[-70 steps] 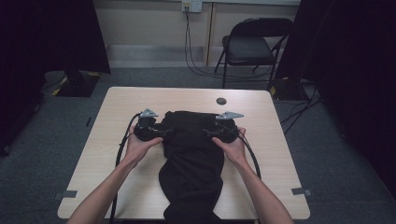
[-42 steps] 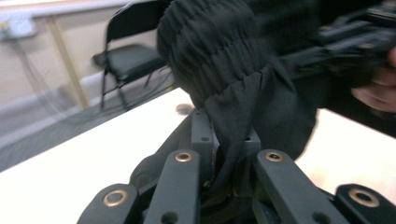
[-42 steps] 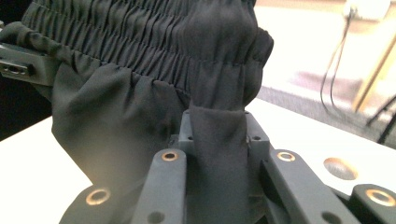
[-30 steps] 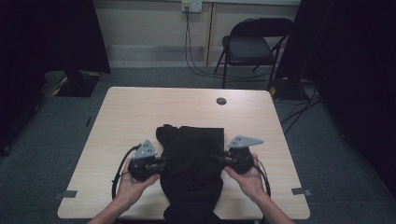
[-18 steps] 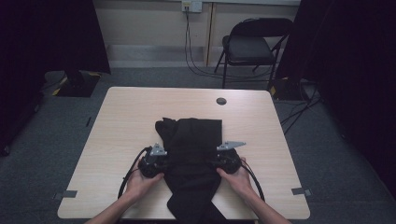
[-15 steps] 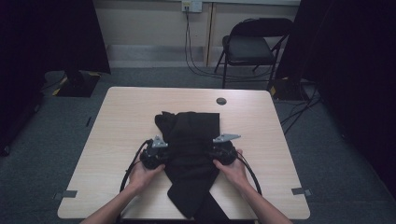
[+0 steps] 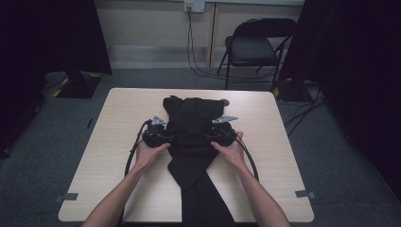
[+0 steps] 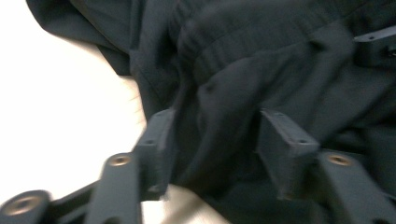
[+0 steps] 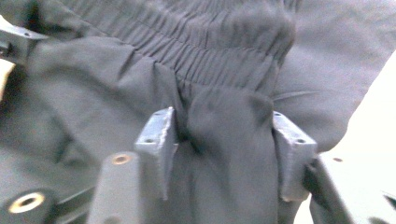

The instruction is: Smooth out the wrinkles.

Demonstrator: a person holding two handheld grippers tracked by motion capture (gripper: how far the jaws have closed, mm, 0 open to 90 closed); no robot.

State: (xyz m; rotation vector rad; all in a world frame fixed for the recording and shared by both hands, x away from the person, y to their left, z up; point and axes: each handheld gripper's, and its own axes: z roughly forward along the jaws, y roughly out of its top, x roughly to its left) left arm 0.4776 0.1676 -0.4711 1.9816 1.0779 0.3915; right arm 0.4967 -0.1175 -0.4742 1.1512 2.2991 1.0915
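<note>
Trousers (image 7: pixel 193 137) folded on table (image 7: pixel 108 156) — black, bunched

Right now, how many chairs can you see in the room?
1. A black folding chair stands on the floor beyond the table's far edge, near the back wall. The dark sides of the room could hide others.

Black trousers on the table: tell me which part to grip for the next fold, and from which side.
Probably grip the black trousers at the elasticated waistband, at the garment's far end. Bring the left gripper in from the left edge and the right gripper from the right: its gathered, thicker band should give the pads firmer purchase than single flat cloth.
</note>
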